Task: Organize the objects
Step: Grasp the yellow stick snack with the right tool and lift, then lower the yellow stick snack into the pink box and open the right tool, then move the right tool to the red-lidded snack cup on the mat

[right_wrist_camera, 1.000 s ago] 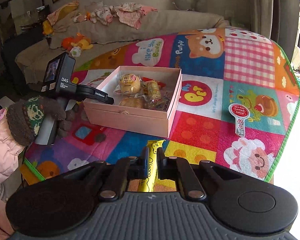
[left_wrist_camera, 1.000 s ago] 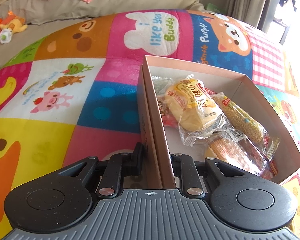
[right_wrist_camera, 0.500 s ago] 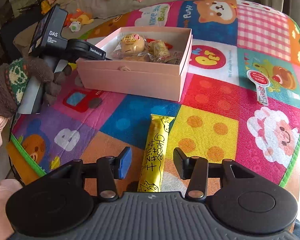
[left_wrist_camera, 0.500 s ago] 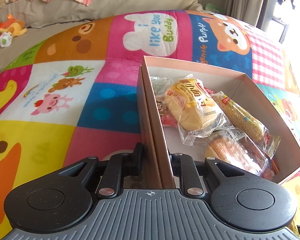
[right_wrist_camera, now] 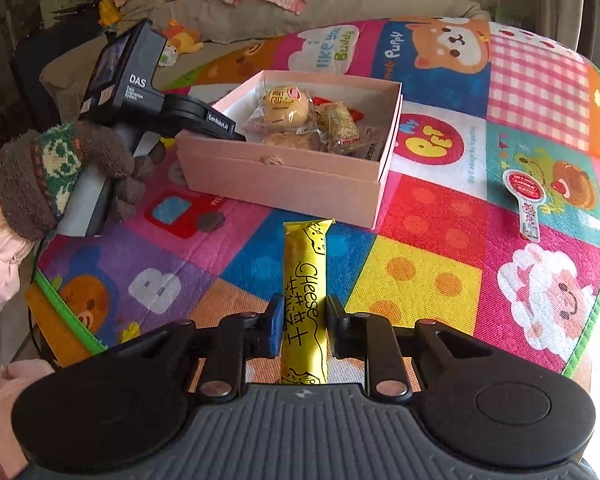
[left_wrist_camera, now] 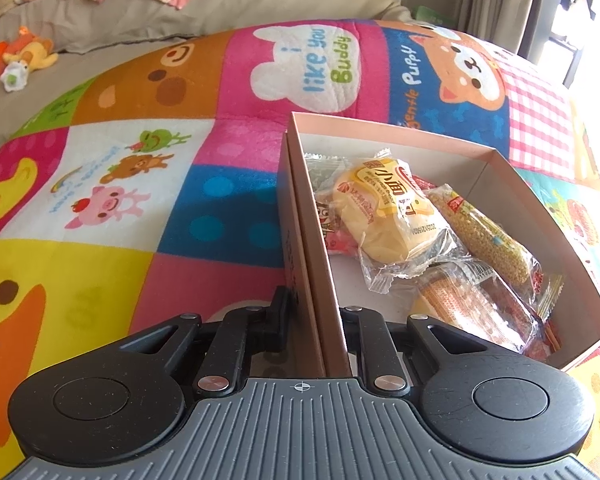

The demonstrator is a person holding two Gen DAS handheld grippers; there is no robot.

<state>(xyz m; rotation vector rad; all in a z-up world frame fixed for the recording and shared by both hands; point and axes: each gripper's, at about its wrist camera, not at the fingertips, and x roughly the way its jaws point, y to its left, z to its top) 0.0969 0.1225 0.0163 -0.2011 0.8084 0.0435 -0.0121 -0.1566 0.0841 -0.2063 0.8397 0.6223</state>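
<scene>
A pink box [right_wrist_camera: 284, 176] sits on the colourful mat and holds several wrapped snacks, among them a yellow bun [left_wrist_camera: 388, 216] and a grain bar [left_wrist_camera: 488, 236]. My left gripper [left_wrist_camera: 312, 312] is shut on the box's left wall [left_wrist_camera: 304, 216]; it also shows in the right wrist view [right_wrist_camera: 220, 124]. My right gripper [right_wrist_camera: 302, 324] is shut on a yellow cheese stick [right_wrist_camera: 305, 280], which points toward the box, in front of its near wall.
A red and white spoon-shaped tag [right_wrist_camera: 525, 196] lies on the mat to the right of the box. A sofa [right_wrist_camera: 340, 0] with clothes and soft toys stands behind. The mat's green edge [right_wrist_camera: 596, 320] runs along the right.
The right gripper was shut on the cheese stick, opened half a second ago with the stick lying on the mat, and has closed on it again. The left gripper still grips the box wall.
</scene>
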